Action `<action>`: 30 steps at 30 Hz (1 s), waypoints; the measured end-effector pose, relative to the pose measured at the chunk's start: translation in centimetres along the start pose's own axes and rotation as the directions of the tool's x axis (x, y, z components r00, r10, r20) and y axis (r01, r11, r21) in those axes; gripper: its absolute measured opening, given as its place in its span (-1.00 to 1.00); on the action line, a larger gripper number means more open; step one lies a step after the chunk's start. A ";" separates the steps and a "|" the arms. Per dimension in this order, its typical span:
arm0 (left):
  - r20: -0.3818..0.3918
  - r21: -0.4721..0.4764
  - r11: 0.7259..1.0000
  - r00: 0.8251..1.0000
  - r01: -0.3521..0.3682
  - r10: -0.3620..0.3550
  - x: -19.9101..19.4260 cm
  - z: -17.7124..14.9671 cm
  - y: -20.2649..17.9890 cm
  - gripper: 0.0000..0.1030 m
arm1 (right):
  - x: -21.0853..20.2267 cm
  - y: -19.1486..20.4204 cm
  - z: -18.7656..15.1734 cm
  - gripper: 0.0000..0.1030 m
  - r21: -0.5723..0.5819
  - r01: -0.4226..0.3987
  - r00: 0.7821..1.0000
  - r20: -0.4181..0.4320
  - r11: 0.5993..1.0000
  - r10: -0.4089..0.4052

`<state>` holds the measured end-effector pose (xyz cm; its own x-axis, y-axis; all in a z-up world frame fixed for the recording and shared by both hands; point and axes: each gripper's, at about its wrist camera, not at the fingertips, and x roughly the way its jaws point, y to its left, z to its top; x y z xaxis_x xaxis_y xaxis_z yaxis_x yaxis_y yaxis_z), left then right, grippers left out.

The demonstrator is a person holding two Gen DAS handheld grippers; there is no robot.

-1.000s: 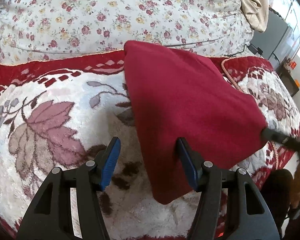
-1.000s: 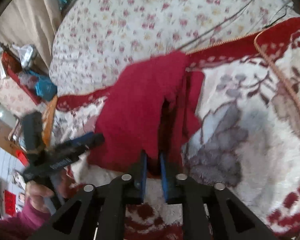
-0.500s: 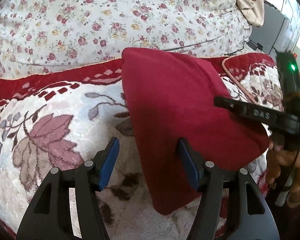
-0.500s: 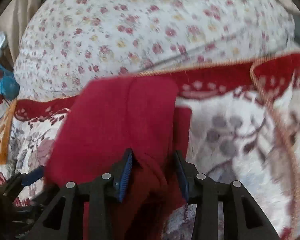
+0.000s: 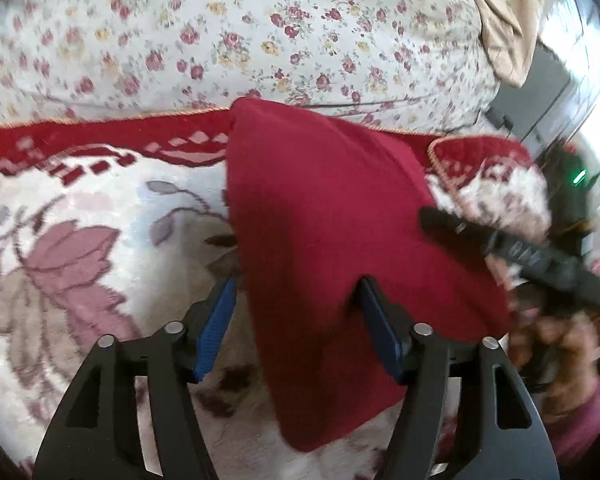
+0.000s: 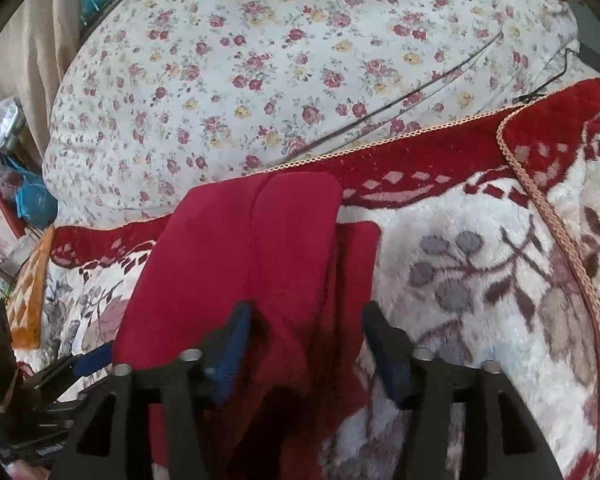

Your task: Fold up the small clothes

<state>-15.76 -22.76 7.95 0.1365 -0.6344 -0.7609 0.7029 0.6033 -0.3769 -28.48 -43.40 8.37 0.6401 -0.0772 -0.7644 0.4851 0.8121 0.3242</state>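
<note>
- The garment [image 5: 332,240] lies on my plush blanket [image 5: 100,240], its far end at the blanket's border.
- Behind that border sits the quilt [image 5: 228,28].
- My left gripper [image 5: 296,328] straddles the garment's near left edge (right gripper [image 6: 306,344] likewise, opposite side).

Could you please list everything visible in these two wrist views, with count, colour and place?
red garment: one, dark red, folded, lying on the plush blanket between both grippers.
plush blanket: one, white with leaf pattern and red border, under the garment.
floral quilt: one, white with small roses, behind the blanket.
beige cloth: one, tan, upper right of the left wrist view.
blue bag: one, blue, far left of the right wrist view.
left gripper: black with blue pads, open, over the garment's near edge.
right gripper: black with blue pads, open, garment between its fingers.
</note>
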 end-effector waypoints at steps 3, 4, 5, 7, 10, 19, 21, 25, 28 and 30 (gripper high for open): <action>-0.015 -0.071 0.996 0.999 0.049 -0.050 1.2 1.4 1.2 0.50 | 1.9 -1.5 0.7 0.68 0.034 -0.004 0.999 -0.033 0.999 0.006; -0.022 -0.087 0.995 0.998 0.056 -0.059 1.8 1.7 1.5 0.51 | 2.5 -2.0 0.7 0.68 0.058 -0.044 0.998 -0.042 0.997 0.046; -0.036 -0.101 0.993 0.997 0.066 -0.070 2.7 2.0 1.8 0.52 | 3.1 -2.5 0.7 0.68 0.090 -0.101 0.993 -0.047 0.991 0.106; -0.056 -0.109 0.991 0.995 0.074 -0.080 4.0 2.3 2.0 0.53 | 4.2 -3.2 0.4 0.69 0.134 -0.194 0.977 -0.059 0.972 0.204; -0.053 -0.122 0.988 0.994 0.090 -0.097 5.1 2.2 1.9 0.61 | 4.9 -3.0 0.3 0.70 0.110 -0.253 0.966 -0.032 0.961 0.258; -0.032 -0.005 0.998 0.998 0.057 -0.057 3.2 2.0 -0.1 0.13 | 4.5 -0.8 0.2 0.06 0.038 -0.284 0.958 -0.025 0.958 0.286; -0.032 -0.009 0.997 0.996 0.079 -0.079 1.2 2.0 -0.2 0.06 | 3.4 0.1 0.3 -0.01 0.045 -0.319 0.947 -0.011 0.947 0.320; -0.064 0.018 1.000 0.998 -0.015 0.016 -3.7 0.7 -0.1 0.06 | 0.6 3.4 0.0 -0.01 0.035 -0.396 0.918 -0.027 0.918 0.397; -0.072 -0.006 0.997 0.994 -0.080 0.079 -5.5 -1.1 1.4 0.06 | 0.1 6.0 -1.5 0.03 0.034 -0.440 0.895 -0.063 0.897 0.441; -0.112 -0.057 0.990 0.986 -0.132 0.125 -4.9 -2.4 3.4 0.06 | 1.3 7.1 -2.5 0.13 0.040 -0.392 0.911 -0.122 0.919 0.393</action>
<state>-15.76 -16.43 9.17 0.1439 -0.4961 -0.8563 0.6379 0.7080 -0.3030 -25.77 -36.29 8.27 0.7012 0.3199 -0.6371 0.2192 0.7536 0.6197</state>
